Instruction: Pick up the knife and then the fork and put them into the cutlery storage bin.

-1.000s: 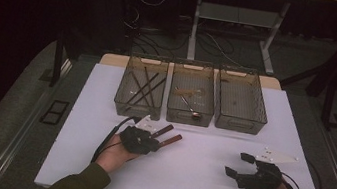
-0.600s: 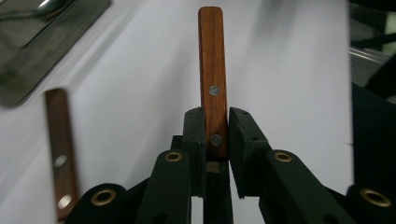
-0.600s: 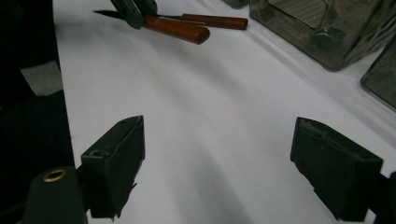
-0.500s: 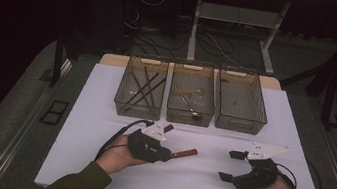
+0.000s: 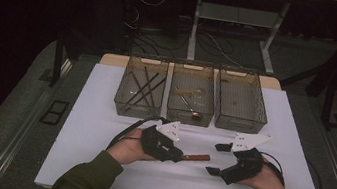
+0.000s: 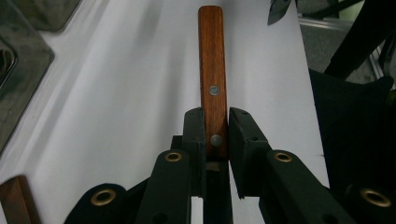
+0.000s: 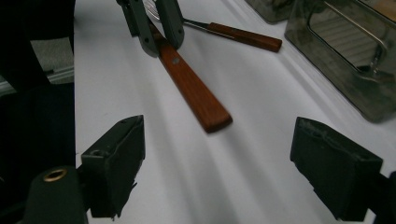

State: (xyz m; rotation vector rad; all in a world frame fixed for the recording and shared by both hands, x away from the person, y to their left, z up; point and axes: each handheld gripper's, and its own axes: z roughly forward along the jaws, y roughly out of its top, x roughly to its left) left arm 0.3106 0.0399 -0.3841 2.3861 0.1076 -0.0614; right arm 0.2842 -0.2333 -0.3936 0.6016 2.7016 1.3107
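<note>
Both hands now higher; left tongs clamped on wooden handle, right tongs open above bare table.

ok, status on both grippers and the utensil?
Left gripper shut on wooden-handled utensil, handle pointing at right gripper. Right open, empty. Second wooden-handled utensil on table behind; nothing between.

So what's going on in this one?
A person works two handheld grippers at a white table. The left gripper is clamped on a wooden-handled utensil, whose handle points toward the right gripper, which is open and holds nothing. Three clear bins sit behind; another wooden-handled utensil lies on the table.
</note>
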